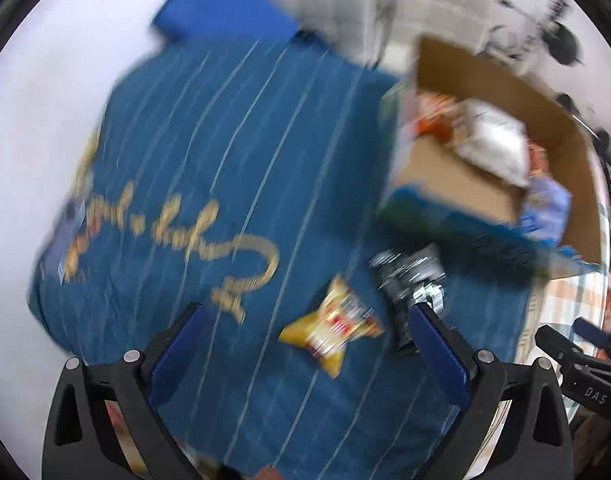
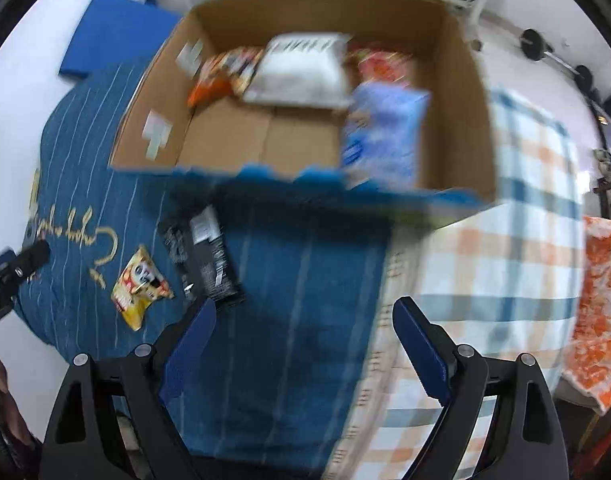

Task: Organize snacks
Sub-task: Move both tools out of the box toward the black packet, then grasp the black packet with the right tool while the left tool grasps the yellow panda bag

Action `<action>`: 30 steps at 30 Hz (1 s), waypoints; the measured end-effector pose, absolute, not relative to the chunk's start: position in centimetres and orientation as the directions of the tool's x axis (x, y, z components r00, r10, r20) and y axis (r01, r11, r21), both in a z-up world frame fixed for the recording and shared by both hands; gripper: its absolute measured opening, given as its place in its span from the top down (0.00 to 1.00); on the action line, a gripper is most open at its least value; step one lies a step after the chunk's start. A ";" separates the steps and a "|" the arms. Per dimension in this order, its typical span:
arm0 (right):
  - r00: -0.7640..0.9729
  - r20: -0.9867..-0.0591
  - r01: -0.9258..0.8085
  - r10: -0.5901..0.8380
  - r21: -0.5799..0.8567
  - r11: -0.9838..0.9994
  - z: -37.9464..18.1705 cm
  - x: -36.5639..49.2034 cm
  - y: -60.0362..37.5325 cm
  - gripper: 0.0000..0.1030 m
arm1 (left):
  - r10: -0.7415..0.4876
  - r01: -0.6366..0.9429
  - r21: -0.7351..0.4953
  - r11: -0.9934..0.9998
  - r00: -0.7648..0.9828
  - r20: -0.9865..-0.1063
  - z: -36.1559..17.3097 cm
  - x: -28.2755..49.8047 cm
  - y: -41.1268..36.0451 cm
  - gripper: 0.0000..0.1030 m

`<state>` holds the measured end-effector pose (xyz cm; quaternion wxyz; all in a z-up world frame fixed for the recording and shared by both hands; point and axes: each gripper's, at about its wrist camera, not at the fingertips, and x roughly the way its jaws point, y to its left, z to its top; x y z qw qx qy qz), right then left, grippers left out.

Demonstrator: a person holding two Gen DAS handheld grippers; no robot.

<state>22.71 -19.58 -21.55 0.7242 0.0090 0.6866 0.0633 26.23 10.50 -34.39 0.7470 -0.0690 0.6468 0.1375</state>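
Snack sorting, part done: several packets lie in the cardboard box [image 2: 461, 92].
Yellow packet [image 1: 332, 326] and black packet [image 2: 203, 256] remain on the blue blanket [image 1: 209, 152] at the box's 7 o'clock; left gripper [image 1: 305, 354] and right gripper [image 2: 305, 344] jaws released, empty.

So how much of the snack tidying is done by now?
Partly done: several packets lie in the cardboard box. Nothing is in hand; the left gripper and right gripper are open and empty. A yellow packet and black packet are left on the blue cloth.
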 end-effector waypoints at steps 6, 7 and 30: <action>-0.031 -0.991 -0.109 0.128 0.131 0.985 -27.5 22.7 -13.6 0.11 | -0.060 -0.466 -0.045 0.884 -0.017 -0.998 -41.4 24.9 15.2 0.01; -0.042 -0.991 -0.116 0.124 0.129 0.985 -28.6 22.9 -12.7 0.11 | -0.061 -0.445 -0.047 0.894 -0.017 -0.998 -42.1 25.2 15.1 0.01; -0.202 -0.979 0.017 -0.010 -0.014 1.000 -35.8 20.2 -13.2 0.39 | 0.016 0.054 0.010 0.998 -0.105 -0.994 -45.1 28.6 8.3 0.01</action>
